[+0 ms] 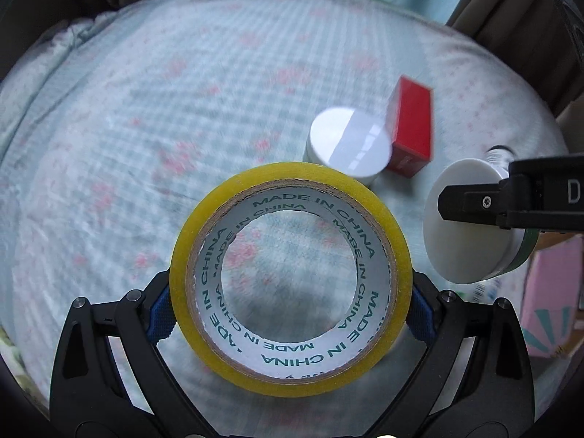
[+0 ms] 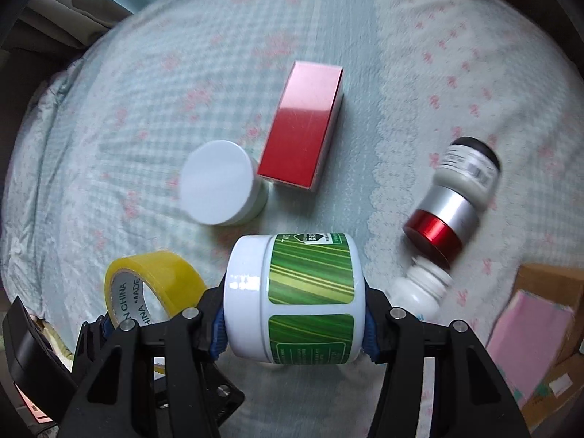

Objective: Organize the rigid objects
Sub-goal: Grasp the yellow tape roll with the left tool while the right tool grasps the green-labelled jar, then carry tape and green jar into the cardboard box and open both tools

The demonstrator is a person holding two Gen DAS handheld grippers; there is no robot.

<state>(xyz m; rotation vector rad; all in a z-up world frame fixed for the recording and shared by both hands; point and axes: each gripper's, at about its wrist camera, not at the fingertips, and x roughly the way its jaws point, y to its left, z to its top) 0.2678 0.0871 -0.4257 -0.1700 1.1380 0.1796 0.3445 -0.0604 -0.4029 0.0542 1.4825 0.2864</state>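
My left gripper is shut on a yellow roll of tape, held upright above the bed; the roll also shows in the right wrist view. My right gripper is shut on a white jar with a green label, held on its side; it shows in the left wrist view at the right. A white round jar and a red box lie side by side on the bedsheet, ahead of both grippers.
A red-and-silver bottle and a small white bottle lie at the right. A cardboard box with a pink item sits at the bed's right edge. Brown curtains hang beyond the far edge.
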